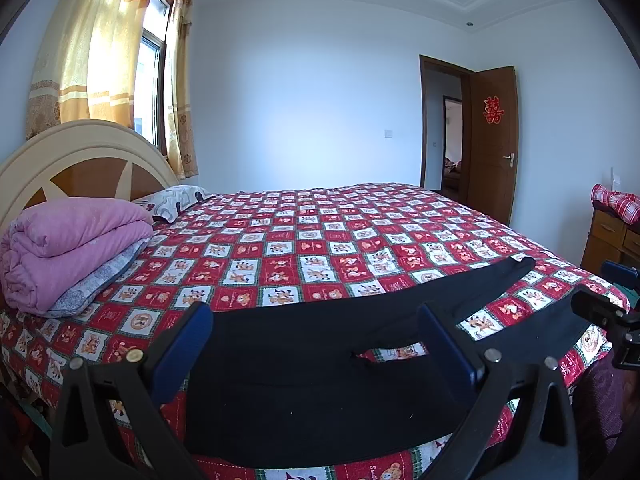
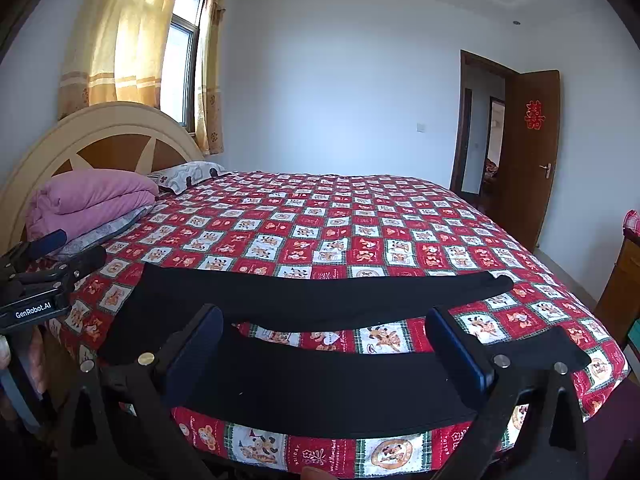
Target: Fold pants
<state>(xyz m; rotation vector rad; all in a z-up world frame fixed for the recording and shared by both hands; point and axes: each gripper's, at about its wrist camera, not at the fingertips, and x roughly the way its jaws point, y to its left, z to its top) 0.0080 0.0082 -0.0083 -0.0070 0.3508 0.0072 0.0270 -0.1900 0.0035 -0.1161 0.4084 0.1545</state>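
"GenRobot.AI" label (image 2: 33,314), left tongs (image 1: 316,344) agape, pants (image 2: 320,376)

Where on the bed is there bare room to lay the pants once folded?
The bedspread lies bare from the pants to the far edge. The headboard end is crowded: pink quilt and pillow. A narrow strip shows between the legs.

Place: a bedroom in a home.
Bed: a wide bed under a red-and-white patchwork bedspread with cartoon squares (image 1: 320,240), backed by a cream arched headboard with brown wooden panels (image 1: 80,160).
Bedding: a folded pink quilt (image 1: 68,248) and a patterned grey-white pillow (image 1: 176,198) by the headboard.
Window: yellow-orange sheer curtains (image 1: 100,48).
Door: an open brown wooden door (image 1: 494,140) bearing a red paper double-happiness cutout (image 1: 493,110).
Storage: a brown wooden drawer cabinet (image 1: 612,236).
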